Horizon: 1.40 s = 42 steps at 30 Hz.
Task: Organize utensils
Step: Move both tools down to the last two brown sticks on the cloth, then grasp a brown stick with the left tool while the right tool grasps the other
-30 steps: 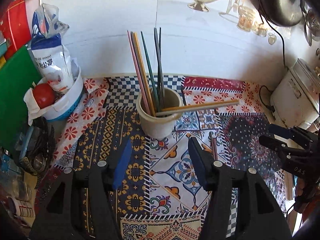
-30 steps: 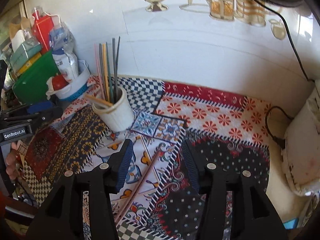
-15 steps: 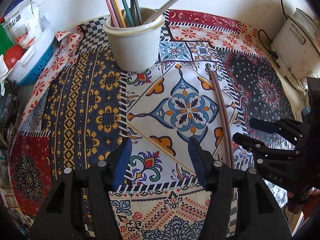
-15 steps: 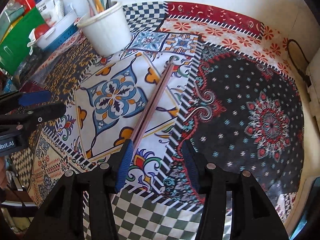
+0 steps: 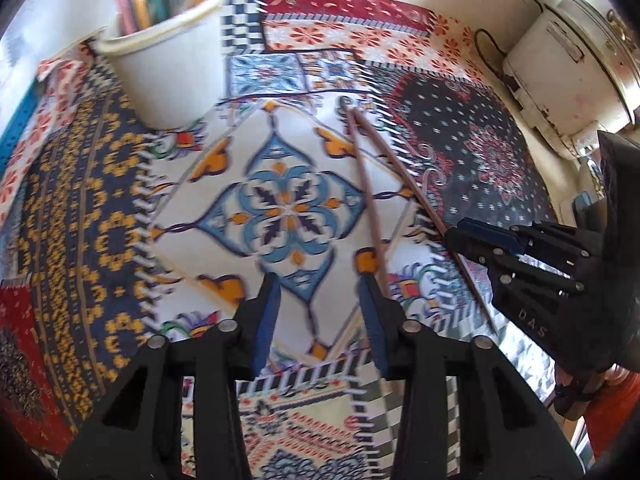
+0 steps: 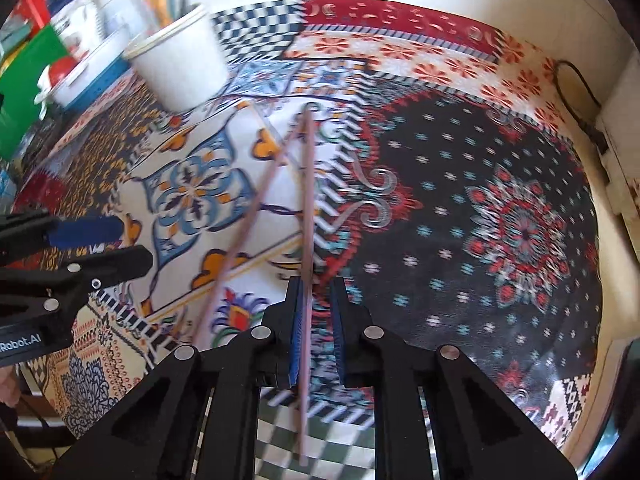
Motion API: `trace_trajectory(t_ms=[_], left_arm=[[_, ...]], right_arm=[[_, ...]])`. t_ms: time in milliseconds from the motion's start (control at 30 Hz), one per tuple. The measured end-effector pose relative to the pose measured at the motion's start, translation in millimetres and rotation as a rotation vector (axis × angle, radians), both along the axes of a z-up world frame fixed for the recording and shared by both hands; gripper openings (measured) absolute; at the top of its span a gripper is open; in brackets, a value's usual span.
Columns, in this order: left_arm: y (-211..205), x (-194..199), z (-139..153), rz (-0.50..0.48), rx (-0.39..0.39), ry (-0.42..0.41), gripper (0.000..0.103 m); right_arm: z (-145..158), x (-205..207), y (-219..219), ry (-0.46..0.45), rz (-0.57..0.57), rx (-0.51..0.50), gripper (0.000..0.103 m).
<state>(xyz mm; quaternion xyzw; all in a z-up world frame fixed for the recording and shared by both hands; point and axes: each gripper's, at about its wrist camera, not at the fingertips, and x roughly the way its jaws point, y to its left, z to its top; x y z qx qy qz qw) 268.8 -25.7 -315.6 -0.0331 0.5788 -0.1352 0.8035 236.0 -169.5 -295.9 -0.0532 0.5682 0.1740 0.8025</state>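
**Pinching one chopstick off the patterned cloth**

Covering the tabletop, the patchwork cloth of many colours [image 6: 460, 184] is the largest thing in both views, and it now fills them far more than half a second ago, since both wrists have dropped lower and closer. At its far left stands the white plastic cup [image 6: 180, 68] holding upright sticks, where the loose ones probably belong.

The right tool [image 6: 316, 316] has gone from spread to nearly pressed together, pinching one long pinkish-brown chopstick [image 6: 308, 200]. That chopstick has swung away from its twin [image 6: 248, 216], which lies on the cloth; only their far tips meet, where earlier the pair lay side by side. The pick-up seems secured.

The left tool [image 5: 318, 320] stays spread and holds nothing.
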Motion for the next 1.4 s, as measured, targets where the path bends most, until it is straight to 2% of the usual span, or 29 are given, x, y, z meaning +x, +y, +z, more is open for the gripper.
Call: trace_trajectory(t_ms=[100,167,233,300,367,433,500,633,900,1000,1167,1300,1400], left_arm=[[-20,10,-5,-0.045,-0.011,0.014,0.032],[-29,18,-10,-0.057,-0.019,0.038,0.023],[-36,27,-14,-0.056,-0.015,0.039,0.02],[-39,35,-14,-0.052,-0.013,0.044,0.016],[-40,43,-15,-0.038,-0.012,0.05,0.008],[-38,48,-17,-0.03,-0.01,0.058,0.006],[-33,51,-18,-0.027,-0.025,0.071,0.006],[-18,49,-17,-0.004,0.021,0.074,0.006],[4,53,-13,0.004,0.006,0.127,0.007],[-4,59,-12,-0.015,0.028,0.112,0.007],[-9,69,-12,-0.013,0.015,0.105,0.007],[-11,74,-13,0.003,-0.005,0.108,0.007],[-17,73,-11,-0.012,0.02,0.094,0.005]], right_arm=[[2,5,-22,0.014,-0.049,-0.002,0.011],[4,7,-36,0.027,-0.075,0.011,0.011],[7,9,-47,0.04,-0.094,0.033,0.011],[8,10,-52,0.053,-0.09,0.048,0.011],[10,12,-51,0.061,-0.072,0.064,0.011],[12,15,-45,0.063,-0.041,0.074,0.011],[10,22,-33,0.065,0.001,0.074,0.011],[5,35,-5,0.048,0.094,0.035,0.011],[4,57,28,-0.019,0.224,-0.063,0.011],[-3,64,33,0.001,0.233,-0.091,0.011],[-5,64,33,-0.036,0.24,-0.085,0.007],[-5,70,30,-0.01,0.209,-0.056,0.006],[-1,72,19,0.002,0.162,-0.022,0.006]])
